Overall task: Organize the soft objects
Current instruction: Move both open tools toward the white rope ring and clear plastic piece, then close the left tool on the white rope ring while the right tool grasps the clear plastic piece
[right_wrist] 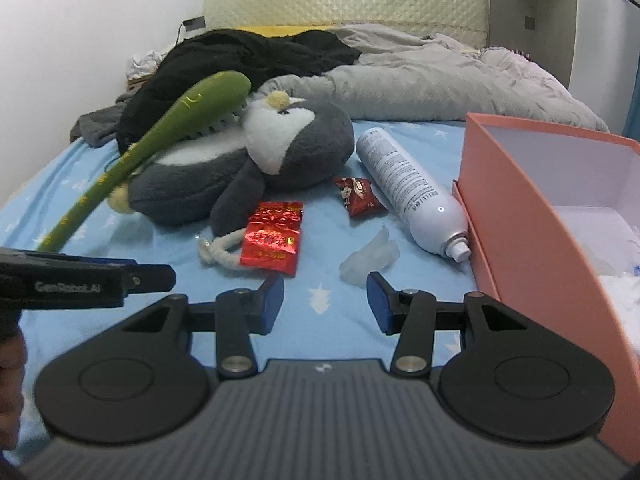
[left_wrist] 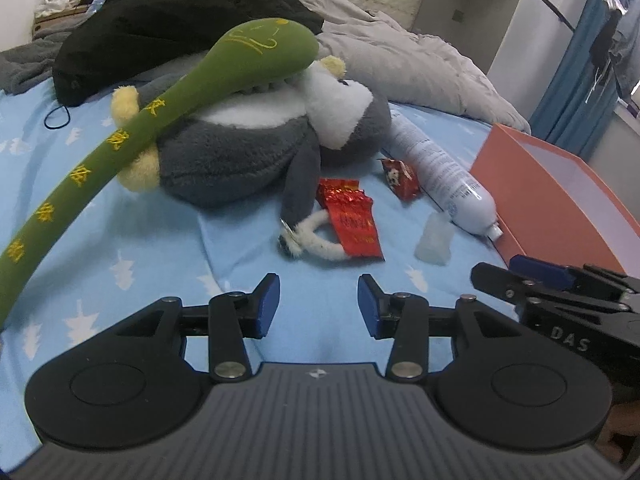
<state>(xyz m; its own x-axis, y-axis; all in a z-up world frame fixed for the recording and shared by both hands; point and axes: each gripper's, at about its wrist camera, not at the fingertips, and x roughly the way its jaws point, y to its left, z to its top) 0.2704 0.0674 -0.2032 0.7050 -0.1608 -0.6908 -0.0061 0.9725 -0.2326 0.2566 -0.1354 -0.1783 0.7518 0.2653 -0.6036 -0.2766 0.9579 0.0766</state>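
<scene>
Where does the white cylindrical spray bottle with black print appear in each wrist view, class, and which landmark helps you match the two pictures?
Left wrist view: the white cylindrical spray bottle lies right of centre, nozzle towards the camera.
Right wrist view: the same bottle lies right of centre, nozzle towards the camera.
Shared landmark: the orange cardboard box just right of the bottle.

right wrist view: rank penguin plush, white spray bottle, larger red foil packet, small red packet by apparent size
1. penguin plush
2. white spray bottle
3. larger red foil packet
4. small red packet

The larger packet lies nearer the camera, which may widen that gap.
</scene>
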